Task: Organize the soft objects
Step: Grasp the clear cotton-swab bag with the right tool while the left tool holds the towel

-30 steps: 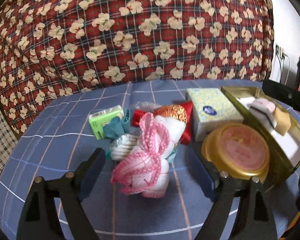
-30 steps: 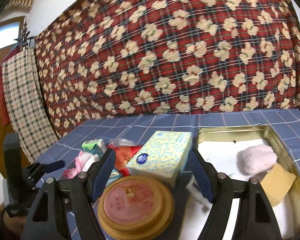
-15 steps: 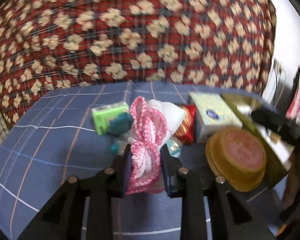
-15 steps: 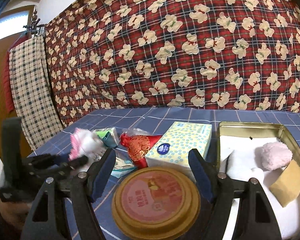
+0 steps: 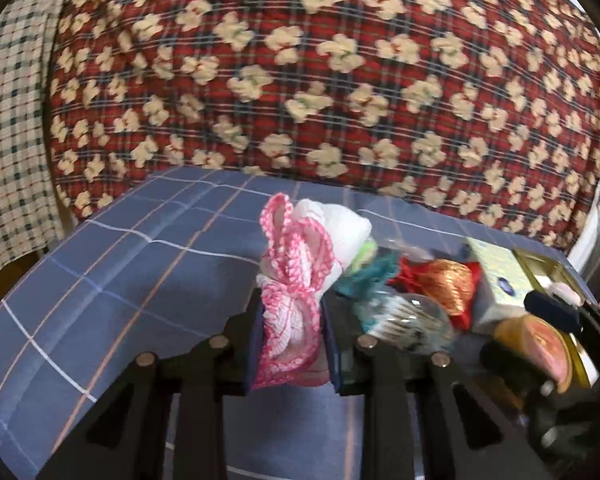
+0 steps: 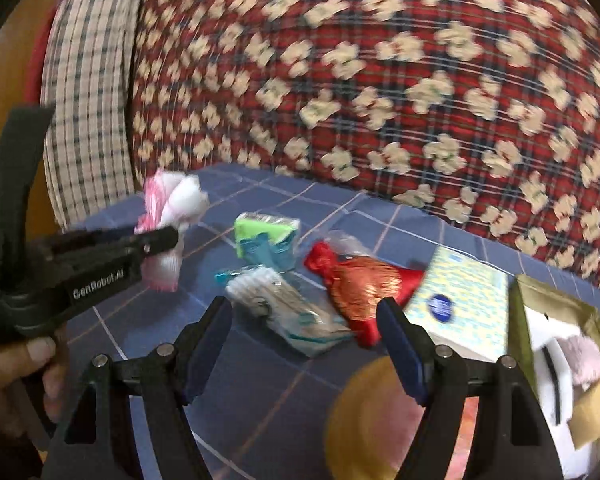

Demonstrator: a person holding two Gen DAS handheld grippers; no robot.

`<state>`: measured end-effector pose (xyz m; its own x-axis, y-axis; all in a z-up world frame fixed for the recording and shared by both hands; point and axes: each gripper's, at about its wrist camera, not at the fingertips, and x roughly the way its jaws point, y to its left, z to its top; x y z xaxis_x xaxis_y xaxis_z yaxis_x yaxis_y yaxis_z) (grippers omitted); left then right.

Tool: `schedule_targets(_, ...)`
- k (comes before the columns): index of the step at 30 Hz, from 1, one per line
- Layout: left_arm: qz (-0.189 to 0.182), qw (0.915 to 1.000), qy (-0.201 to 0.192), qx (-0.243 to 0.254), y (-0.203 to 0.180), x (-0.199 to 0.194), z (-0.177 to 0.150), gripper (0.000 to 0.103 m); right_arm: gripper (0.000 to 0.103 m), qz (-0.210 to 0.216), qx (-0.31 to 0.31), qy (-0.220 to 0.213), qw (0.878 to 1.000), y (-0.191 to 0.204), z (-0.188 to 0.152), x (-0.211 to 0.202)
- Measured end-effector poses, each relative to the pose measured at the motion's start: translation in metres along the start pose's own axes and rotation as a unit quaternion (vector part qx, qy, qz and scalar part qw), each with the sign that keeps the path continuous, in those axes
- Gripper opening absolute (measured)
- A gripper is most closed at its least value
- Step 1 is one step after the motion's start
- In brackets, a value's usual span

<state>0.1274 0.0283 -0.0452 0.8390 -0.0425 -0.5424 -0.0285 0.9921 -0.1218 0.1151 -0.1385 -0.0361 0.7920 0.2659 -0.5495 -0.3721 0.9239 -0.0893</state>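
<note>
My left gripper (image 5: 291, 332) is shut on a pink-and-white crocheted cloth (image 5: 296, 280) and holds it above the blue checked tablecloth (image 5: 112, 280). The same cloth (image 6: 172, 216) and the left gripper (image 6: 156, 240) show at the left of the right wrist view. My right gripper (image 6: 305, 340) is open and empty, above a clear packet of cotton swabs (image 6: 284, 304) and a red-and-orange satin pouch (image 6: 360, 284). A green tissue pack (image 6: 266, 232) with a teal item lies behind them.
A yellow tissue box (image 6: 460, 304) lies right of the pouch. A gold tin (image 6: 556, 344) at the right holds a pink puff (image 6: 584, 356) and white padding. A round gold lid (image 6: 380, 428) lies in front. A red floral curtain (image 6: 380, 80) hangs behind.
My left gripper closed on the pink-and-white cloth and lifted it off the pile, moving left. My right gripper swung left from above the lid and tin to above the pouch and swabs.
</note>
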Motion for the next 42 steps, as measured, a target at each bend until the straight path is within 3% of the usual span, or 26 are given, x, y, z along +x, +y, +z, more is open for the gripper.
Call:
schedule_targets(4,0.017,0.9998,0.001,-0.004,0.012,0.005,0.001,0.025,0.077,-0.026,-0.021,0.039,0.999,0.016,0.006,0.027)
schedule_targets(14,-0.007,0.9996,0.027,-0.001,0.010,0.015,0.001,0.025,0.076,-0.042,-0.036,0.112,0.992,0.027,0.009,0.078)
schedule_targets(18,-0.011,0.9997,0.023,-0.005,0.012,0.013,0.001,0.025,0.066,-0.039,-0.028,0.145,0.988,0.021,0.009,0.092)
schedule_targets(23,-0.010,0.9998,0.015,-0.008,0.013,0.010,0.001,0.025,0.045,-0.006,-0.020,0.118,0.993,0.019,0.011,0.082)
schedule_targets(28,-0.002,1.0000,-0.003,-0.009,0.014,0.004,0.002,0.025,0.044,0.001,-0.038,0.070,0.997,0.027,0.013,0.064)
schedule_targets(34,0.004,0.9998,-0.016,0.006,0.007,0.000,0.002,0.025,0.044,0.008,-0.021,0.041,0.999,0.021,0.015,0.054)
schedule_targets(42,-0.018,0.9994,-0.028,0.008,-0.009,0.000,0.002,0.025,0.044,0.000,0.003,-0.013,1.000,0.014,0.015,0.036)
